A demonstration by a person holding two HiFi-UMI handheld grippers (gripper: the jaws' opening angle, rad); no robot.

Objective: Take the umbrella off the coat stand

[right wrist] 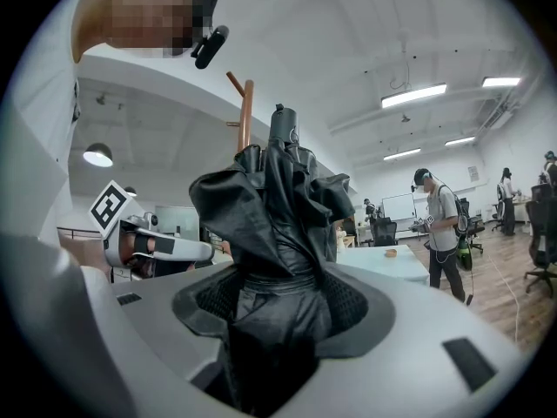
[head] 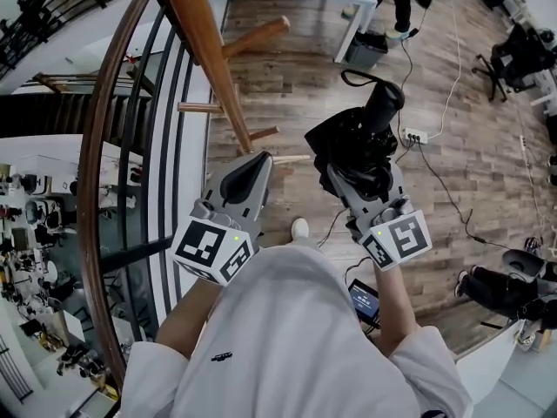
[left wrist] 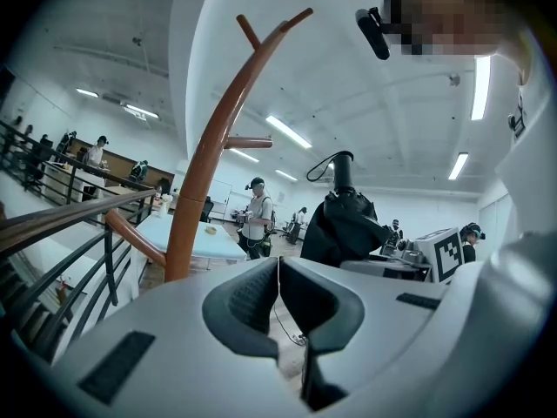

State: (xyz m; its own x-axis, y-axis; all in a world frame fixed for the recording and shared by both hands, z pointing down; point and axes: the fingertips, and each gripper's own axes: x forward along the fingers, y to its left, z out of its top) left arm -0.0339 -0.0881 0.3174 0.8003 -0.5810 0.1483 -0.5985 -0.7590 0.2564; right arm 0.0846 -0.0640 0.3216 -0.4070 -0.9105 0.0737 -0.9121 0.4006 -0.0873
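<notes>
The person's white shirt is closest, and both arms reach out from it. The right hand-held gripper is squeezed tight on the black umbrella, and its two jaws pinch the folded cloth low down. The umbrella's handle and its thin strap loop stick out past the jaws. The umbrella is to the right of the brown coat stand and is not touching it, so it looks like it is already off its peg. The left hand-held gripper is clenched with nothing in it, and it is just beside the stand's pole. A curved railing is on the other side of the stand. The job now seems to be carrying the umbrella away. To do it well, the right one should hold tight, because floppy cloth can slip. It should go sideways away from the stand, so the strap loop does not catch on a peg. The left one should not bump the pole, or the stand might wobble.
</notes>
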